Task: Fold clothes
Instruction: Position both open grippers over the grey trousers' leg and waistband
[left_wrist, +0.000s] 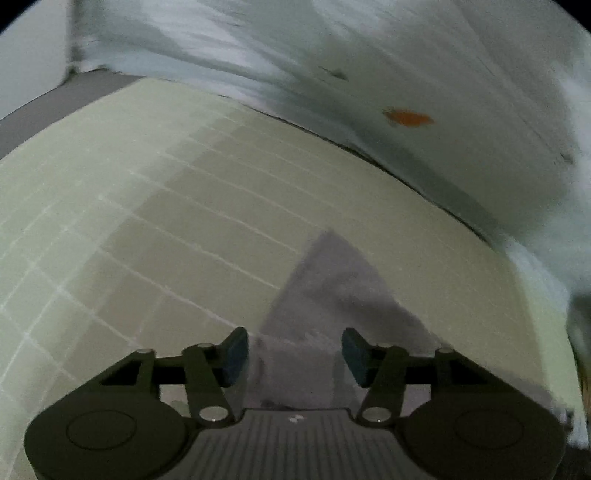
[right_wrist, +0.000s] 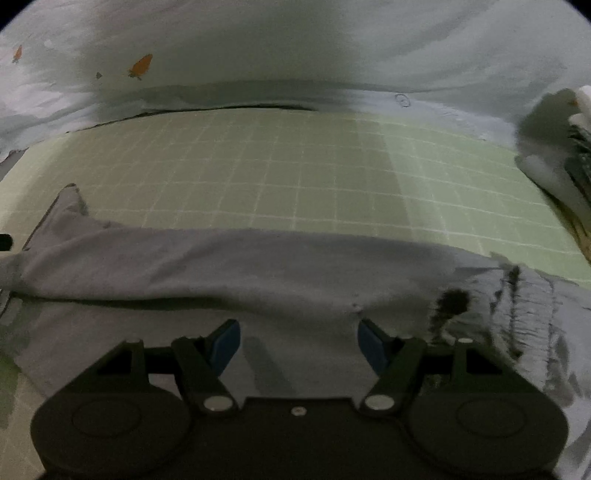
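A grey garment (right_wrist: 221, 266) of soft, matt cloth is being shown lying on a matt green mat (right_wrist: 295, 177) printed with a white grid. Pale printed cloth (right_wrist: 295, 48) is being seen wrinkled along the mat's far edge. Matt black plastic is being shown on both grippers' bodies, with blue rubbery-looking pads (right_wrist: 225, 345).

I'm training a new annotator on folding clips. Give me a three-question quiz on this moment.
1. True or false: the right hand-held gripper is shut on the grey garment.
2. What lies under the garment? A) green grid mat B) bare wood C) towel
3. Which colour are the small prints on the pale sheet behind the mat?

Key: 1 false, both hand-held grippers are open (left); 2 A; 3 orange.
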